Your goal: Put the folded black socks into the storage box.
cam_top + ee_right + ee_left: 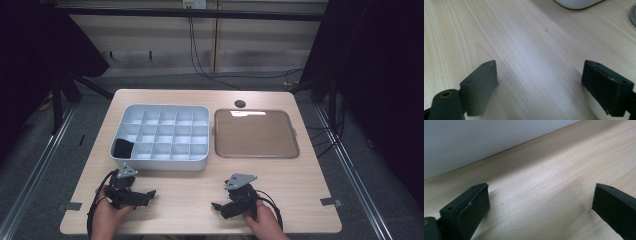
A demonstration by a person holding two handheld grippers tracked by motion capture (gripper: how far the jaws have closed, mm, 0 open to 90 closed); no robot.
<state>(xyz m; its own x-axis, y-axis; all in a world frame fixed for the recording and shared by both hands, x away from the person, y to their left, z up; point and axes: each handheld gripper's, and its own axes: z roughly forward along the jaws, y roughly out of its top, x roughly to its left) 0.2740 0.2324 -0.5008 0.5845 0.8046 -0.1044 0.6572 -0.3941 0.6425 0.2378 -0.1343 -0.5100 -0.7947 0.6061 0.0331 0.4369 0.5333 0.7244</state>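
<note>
Overhead first, from the high view: pale wooden table [200, 205] carrying a white plastic box divided into many small compartments [160, 162] and, to its right, a shallow grey tray with a brown floor [256, 134]. Small matte black piece [122, 148] lying in the near-left compartment of that box, filling most of the cell. Left gripper [145, 196] low over the table just in front of that corner, right gripper [220, 200] well apart to the right, both in the person's hands near the table's front edge.

Next, the left gripper view: left gripper [540, 192] with jaws spread wide and nothing between them, only bare wood below. White wall of the box [474, 142] close ahead, running aslant across the top.

Then the right gripper view: right gripper [540, 72] likewise gaping and empty over the wood, a rounded corner of the box [576, 3] at the top edge and a sliver of the grey tray [633, 15] at the far right.

As for handling: probably light, dull-surfaced and not slippery; whether stiff or soft, impossible to tell at this size. Likely little risk of breakage. Best taken from straight above, jaws narrowed to fit inside the cell and closed on two opposite sides, since the white partitions stand close around it and leave scant room for the pads.
</note>
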